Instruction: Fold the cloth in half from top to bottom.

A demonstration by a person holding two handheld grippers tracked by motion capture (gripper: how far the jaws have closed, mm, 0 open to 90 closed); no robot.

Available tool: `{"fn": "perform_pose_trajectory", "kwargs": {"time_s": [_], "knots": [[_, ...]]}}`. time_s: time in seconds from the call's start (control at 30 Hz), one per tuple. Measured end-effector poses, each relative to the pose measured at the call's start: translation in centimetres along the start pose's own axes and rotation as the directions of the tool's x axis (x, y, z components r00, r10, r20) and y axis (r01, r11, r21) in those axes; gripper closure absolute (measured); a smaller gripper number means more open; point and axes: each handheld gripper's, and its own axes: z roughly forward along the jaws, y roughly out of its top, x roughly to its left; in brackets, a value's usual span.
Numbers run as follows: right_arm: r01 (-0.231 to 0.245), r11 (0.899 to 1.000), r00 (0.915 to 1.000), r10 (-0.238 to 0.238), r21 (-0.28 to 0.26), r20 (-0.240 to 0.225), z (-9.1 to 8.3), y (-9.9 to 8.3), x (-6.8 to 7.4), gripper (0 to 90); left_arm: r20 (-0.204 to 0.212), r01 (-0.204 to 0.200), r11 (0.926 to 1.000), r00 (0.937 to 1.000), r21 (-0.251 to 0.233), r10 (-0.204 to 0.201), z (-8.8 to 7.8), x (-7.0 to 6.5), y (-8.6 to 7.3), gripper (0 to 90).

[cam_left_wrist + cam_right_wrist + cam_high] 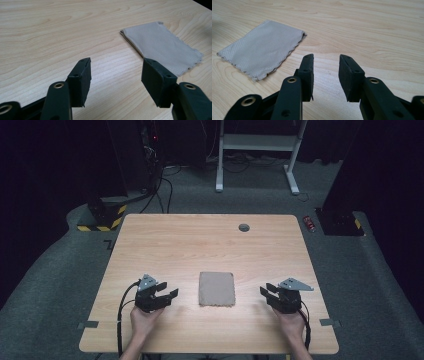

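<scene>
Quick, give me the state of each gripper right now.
Left gripper: open, empty, beside the folded cloth without touching it.
Right gripper: open with a narrower gap, empty, also clear of the cloth.

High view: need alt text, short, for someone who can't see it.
A folded beige cloth lies flat near the front of a wooden table, between a person's two hand-held tongs. The left tongs and right tongs both sit open beside the cloth, clear of it.
</scene>
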Motion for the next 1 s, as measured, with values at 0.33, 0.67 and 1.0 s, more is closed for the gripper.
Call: {"fn": "perform_pose_trajectory", "kwargs": {"time_s": [0.33,0.67,1.0], "knots": [[0.005,1.0,1.0,-0.005,0.03,0.006,0.2,-0.8,0.1,63.6,-0.023,0.002,0.9999,0.9997,0.016,-0.002,-0.3,0.4,-0.9,40.9],[-0.011,0.998,0.9997,0.01,0.054,0.021,0.3,-1.7,-0.3,63.4,-0.044,0.017,0.9992,0.9989,0.035,-0.016,-0.4,0.9,-1.8,40.7],[0.005,0.996,0.9984,-0.009,0.089,0.055,0.4,-2.4,-0.7,62.7,-0.075,0.029,0.9981,0.9969,0.055,-0.024,-0.4,1.6,-2.5,40.8]]}}
